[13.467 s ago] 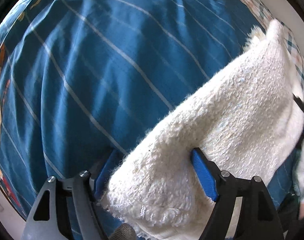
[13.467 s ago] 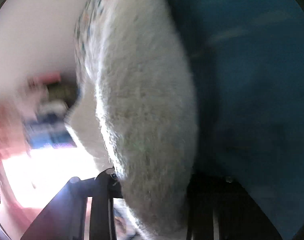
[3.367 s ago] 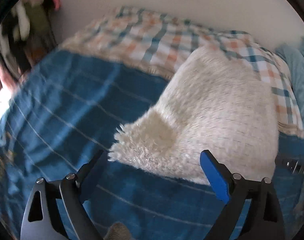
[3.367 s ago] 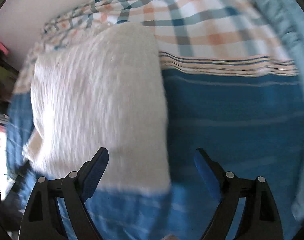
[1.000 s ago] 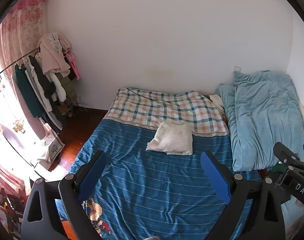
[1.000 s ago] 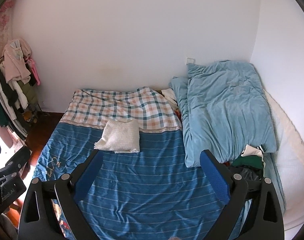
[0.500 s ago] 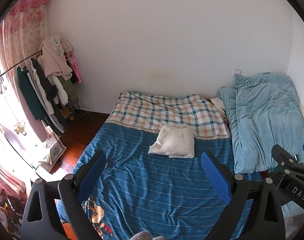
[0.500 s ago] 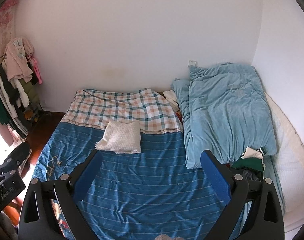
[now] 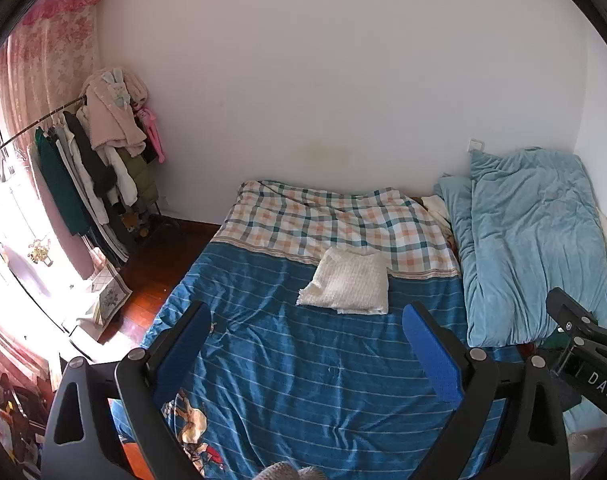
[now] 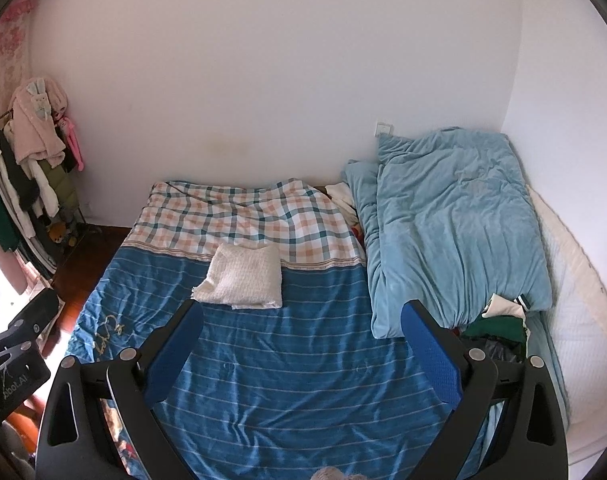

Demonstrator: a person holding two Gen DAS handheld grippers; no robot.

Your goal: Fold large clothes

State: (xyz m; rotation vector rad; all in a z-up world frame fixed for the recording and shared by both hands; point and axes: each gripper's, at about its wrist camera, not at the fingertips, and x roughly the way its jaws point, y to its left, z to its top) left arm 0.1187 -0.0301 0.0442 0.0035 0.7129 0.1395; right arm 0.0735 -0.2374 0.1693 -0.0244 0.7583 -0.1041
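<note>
White garment (image 9: 345,286) lay folded into compact rectangle at frame centre, on bed (image 9: 303,380), well apart from both grippers. Left gripper (image 9: 303,344) and right gripper (image 10: 301,344): fingers spread wide, holding nothing. Fold judged complete; nothing visibly left.

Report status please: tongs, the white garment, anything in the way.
Left tongs and right tongs open, empty, high above bed. White garment folded on blue striped cover. Nothing in the way.
</note>
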